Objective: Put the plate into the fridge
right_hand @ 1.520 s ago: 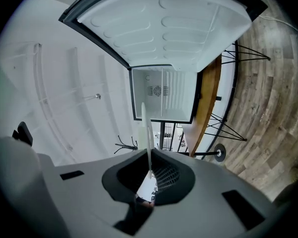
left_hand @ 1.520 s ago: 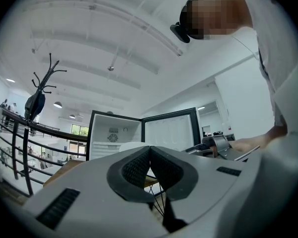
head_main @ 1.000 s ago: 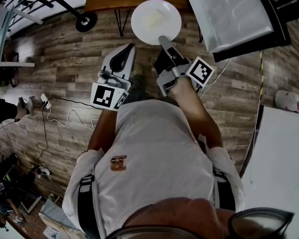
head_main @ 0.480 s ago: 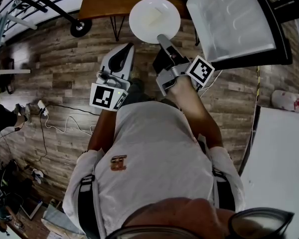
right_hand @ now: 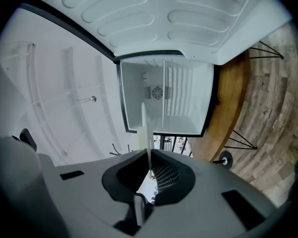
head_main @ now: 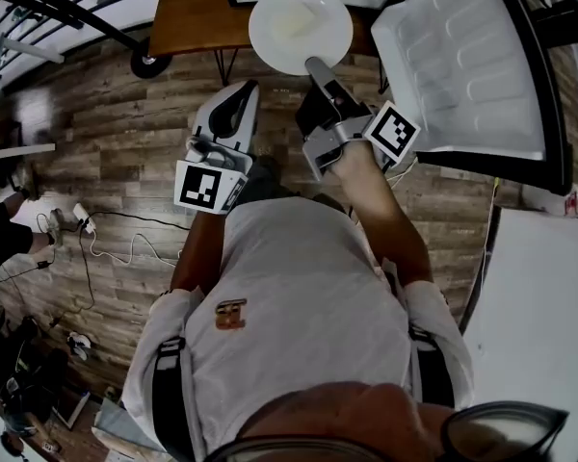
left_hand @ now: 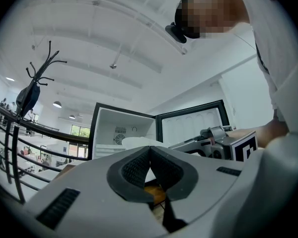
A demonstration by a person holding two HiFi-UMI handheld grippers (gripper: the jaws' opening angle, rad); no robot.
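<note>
right gripper (head_main: 314, 64) holds plate (head_main: 270, 38) before open fridge (right_hand: 181, 95).

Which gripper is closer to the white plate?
Right. The right gripper pinches the rim of the plate; the left gripper sits beside it, off the plate, jaws together.

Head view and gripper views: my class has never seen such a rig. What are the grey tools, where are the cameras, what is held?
No robot: a person holds a grey two-jaw gripper in each hand. The head view comes from a camera on the person's head, looking down. Each gripper view comes from a camera riding on that tool, looking along its jaws. The right gripper is shut on the rim of a white plate, seen edge-on in its own view. The left gripper is shut and empty. Ahead, an open fridge stands on a wooden table, its door swung wide.
</note>
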